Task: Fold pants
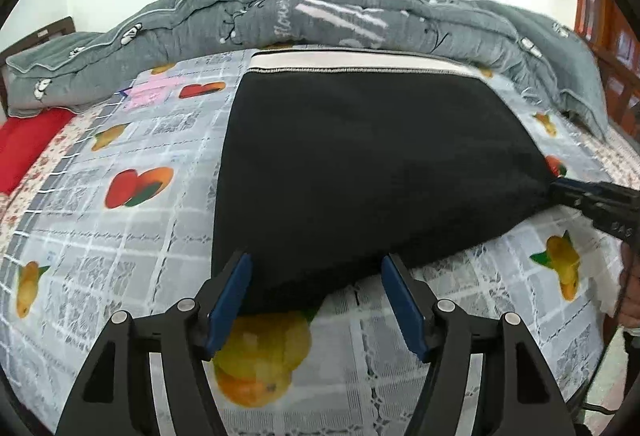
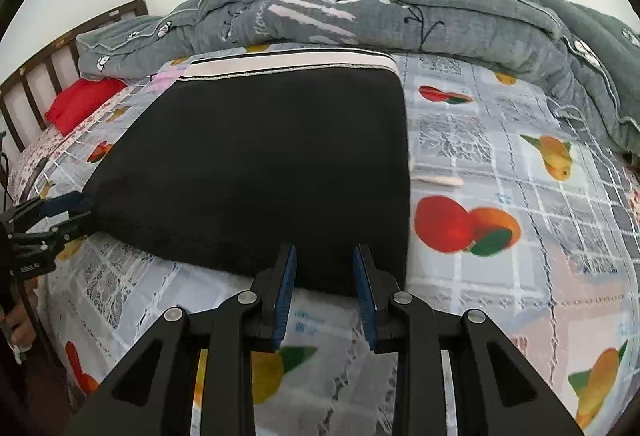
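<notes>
Black pants (image 1: 360,164) (image 2: 256,172) lie folded flat on the bed, their white waistband (image 1: 360,61) (image 2: 288,63) at the far side. My left gripper (image 1: 317,258) stands open over the near left corner, its blue pads wide apart and clear of the cloth between them. My right gripper (image 2: 325,248) is at the near right corner with a narrow gap between its pads; the fabric lies flat in that gap, unpinched. Each gripper shows in the other's view, the right gripper (image 1: 592,200) at the right corner and the left gripper (image 2: 52,216) at the left corner.
The bed sheet (image 1: 120,236) (image 2: 520,276) is grey check with fruit prints. A bunched grey quilt (image 1: 320,12) (image 2: 360,8) lies behind the pants. A red pillow (image 2: 84,100) sits by the wooden headboard (image 2: 36,84). A thin wooden stick (image 2: 436,180) lies right of the pants.
</notes>
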The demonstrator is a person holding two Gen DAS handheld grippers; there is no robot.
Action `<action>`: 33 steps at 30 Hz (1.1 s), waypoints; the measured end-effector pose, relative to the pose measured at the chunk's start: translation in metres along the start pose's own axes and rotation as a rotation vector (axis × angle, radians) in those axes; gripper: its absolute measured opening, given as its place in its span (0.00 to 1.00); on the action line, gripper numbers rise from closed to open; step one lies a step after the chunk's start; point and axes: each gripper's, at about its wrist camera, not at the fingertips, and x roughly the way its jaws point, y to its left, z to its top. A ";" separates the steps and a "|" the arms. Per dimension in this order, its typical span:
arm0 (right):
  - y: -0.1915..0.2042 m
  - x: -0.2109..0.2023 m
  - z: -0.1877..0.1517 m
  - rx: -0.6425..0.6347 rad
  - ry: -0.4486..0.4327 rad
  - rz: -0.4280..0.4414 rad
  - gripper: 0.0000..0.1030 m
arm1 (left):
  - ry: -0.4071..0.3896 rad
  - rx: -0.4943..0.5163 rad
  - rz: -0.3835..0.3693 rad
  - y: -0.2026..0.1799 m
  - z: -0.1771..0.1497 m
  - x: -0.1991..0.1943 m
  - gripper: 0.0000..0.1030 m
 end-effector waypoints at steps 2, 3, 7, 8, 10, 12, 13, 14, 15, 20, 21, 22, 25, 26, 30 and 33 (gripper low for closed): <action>-0.003 -0.004 -0.004 0.014 0.015 -0.003 0.28 | 0.022 -0.015 0.009 -0.002 -0.003 0.000 0.64; -0.004 -0.006 -0.006 0.020 0.021 -0.009 0.28 | 0.027 -0.036 0.006 0.000 -0.005 -0.001 0.64; -0.005 -0.018 -0.017 0.045 0.037 -0.055 0.28 | 0.163 -0.130 -0.077 0.001 -0.013 -0.002 0.65; -0.006 -0.023 -0.020 0.053 0.037 -0.057 0.28 | 0.166 -0.142 -0.081 0.000 -0.015 -0.005 0.65; -0.009 -0.033 -0.023 0.070 0.039 -0.063 0.29 | 0.135 -0.121 -0.049 -0.008 -0.015 -0.018 0.63; -0.013 -0.043 -0.024 0.093 0.041 -0.077 0.30 | 0.111 -0.112 -0.045 -0.015 -0.011 -0.033 0.63; -0.015 -0.048 -0.023 0.104 0.042 -0.084 0.30 | 0.098 -0.118 -0.051 -0.017 -0.008 -0.042 0.63; -0.016 -0.054 -0.021 0.115 0.042 -0.092 0.30 | 0.082 -0.122 -0.058 -0.020 -0.005 -0.051 0.64; -0.018 -0.061 -0.019 0.127 0.042 -0.101 0.30 | 0.067 -0.122 -0.060 -0.023 -0.001 -0.060 0.65; -0.019 -0.095 -0.010 0.148 0.017 -0.154 0.35 | -0.011 -0.086 -0.026 -0.046 0.017 -0.106 0.72; -0.020 -0.104 -0.009 0.152 0.003 -0.158 0.47 | -0.030 -0.075 -0.020 -0.049 0.019 -0.115 0.77; -0.020 -0.110 -0.009 0.154 -0.010 -0.162 0.63 | -0.052 -0.064 -0.005 -0.052 0.021 -0.124 0.79; -0.015 -0.142 -0.010 0.129 -0.089 -0.178 0.84 | -0.093 -0.054 0.029 -0.054 0.022 -0.146 0.80; -0.014 -0.148 -0.011 0.118 -0.103 -0.183 0.86 | -0.097 -0.059 0.023 -0.055 0.022 -0.152 0.80; -0.012 -0.168 -0.013 0.118 -0.121 -0.205 0.89 | -0.120 -0.060 0.043 -0.059 0.019 -0.173 0.81; -0.007 -0.180 -0.017 0.104 -0.140 -0.242 0.95 | -0.137 -0.062 0.045 -0.063 0.015 -0.184 0.81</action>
